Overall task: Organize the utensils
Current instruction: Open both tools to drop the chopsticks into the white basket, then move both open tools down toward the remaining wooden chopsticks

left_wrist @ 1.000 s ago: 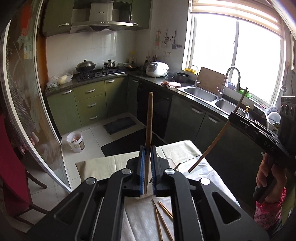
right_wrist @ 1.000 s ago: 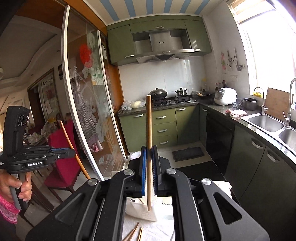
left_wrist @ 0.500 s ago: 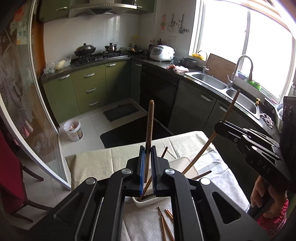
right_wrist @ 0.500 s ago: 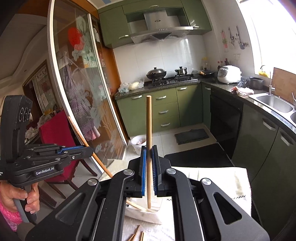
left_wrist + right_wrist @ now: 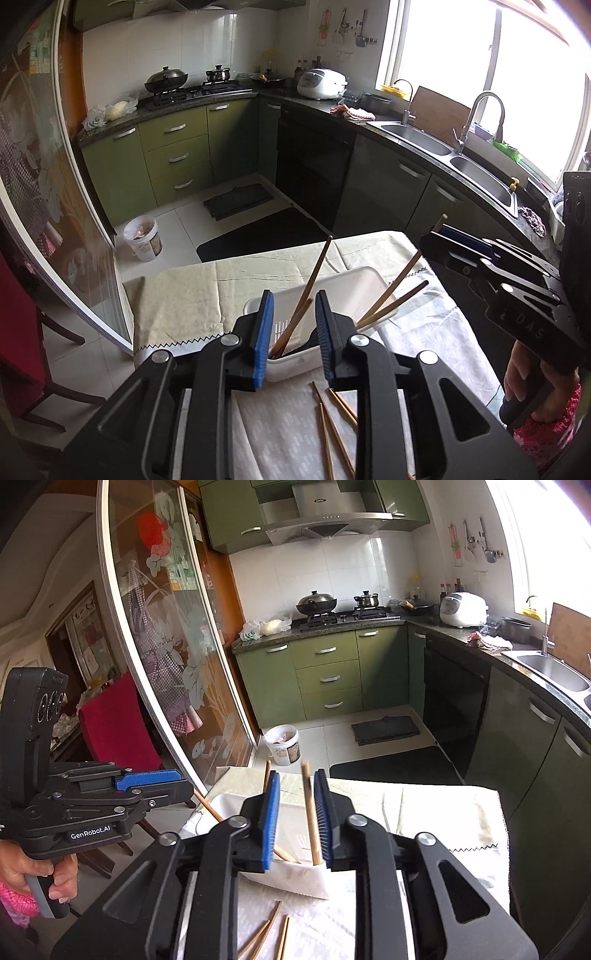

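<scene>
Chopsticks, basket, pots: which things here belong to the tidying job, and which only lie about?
Job:
- left gripper, just opened, chopsticks loose between its jaws
- right gripper, just opened too
- white basket
- loose chopsticks on the cloth

Lying about:
- wok
- rice cooker
- sink
- bucket

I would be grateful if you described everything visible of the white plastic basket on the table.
The white plastic basket is rectangular with rounded corners and a slotted wall. It sits upright on the pale cloth-covered table, directly ahead of both grippers. Several brown wooden chopsticks lean inside it, sticking out over its rim. More chopsticks lie loose on the cloth just in front of it, not touching it.
</scene>
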Available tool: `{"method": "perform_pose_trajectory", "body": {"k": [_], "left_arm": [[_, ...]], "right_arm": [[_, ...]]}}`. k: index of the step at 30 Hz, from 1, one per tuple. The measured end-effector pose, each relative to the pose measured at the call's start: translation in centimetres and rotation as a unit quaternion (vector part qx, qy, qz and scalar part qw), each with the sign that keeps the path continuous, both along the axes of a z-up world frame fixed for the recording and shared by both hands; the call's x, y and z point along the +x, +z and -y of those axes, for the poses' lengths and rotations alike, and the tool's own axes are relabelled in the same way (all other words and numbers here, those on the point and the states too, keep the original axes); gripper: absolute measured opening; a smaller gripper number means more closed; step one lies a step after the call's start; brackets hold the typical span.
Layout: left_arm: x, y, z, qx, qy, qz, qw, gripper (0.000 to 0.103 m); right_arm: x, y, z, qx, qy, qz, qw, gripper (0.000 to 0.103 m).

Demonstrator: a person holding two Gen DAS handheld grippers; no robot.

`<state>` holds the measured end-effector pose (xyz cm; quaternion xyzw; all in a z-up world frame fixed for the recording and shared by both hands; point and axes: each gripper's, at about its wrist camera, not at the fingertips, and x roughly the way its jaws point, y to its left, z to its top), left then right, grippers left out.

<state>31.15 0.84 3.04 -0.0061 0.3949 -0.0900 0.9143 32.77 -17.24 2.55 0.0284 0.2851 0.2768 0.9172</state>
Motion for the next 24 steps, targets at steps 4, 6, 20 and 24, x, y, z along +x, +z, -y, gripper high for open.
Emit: {"method": "perform_pose_trajectory", "body": {"k": [4,6,20,24], "left_arm": [[-2.7,1.0,-0.3,-0.009,0.002,0.013,0.9999,0.037],[-4.4,0.3,-0.2,-0.003,0.002,0.001,1.0000,0.039],[-8.8,-17.6,2.0,0.025,-0.032,-0.208,0.9772,0.034],[-8.4,-19.6,3.2,0.039,-0.039,-0.228,0.9721,0.027]], "right_arm": [[-3.2,1.4,1.9,0.017,-0.002,0.026,1.000,0.029],[-5.5,1.7,3.1,0.013,-0.013,0.038,0.999,0.033],[-14.7,-12.9,12.3,-0.011,-0.077,-0.105,0.991,0.044],[-15.3,-15.1,13.0,0.012,-0.078,-0.130,0.988,0.044]]}}
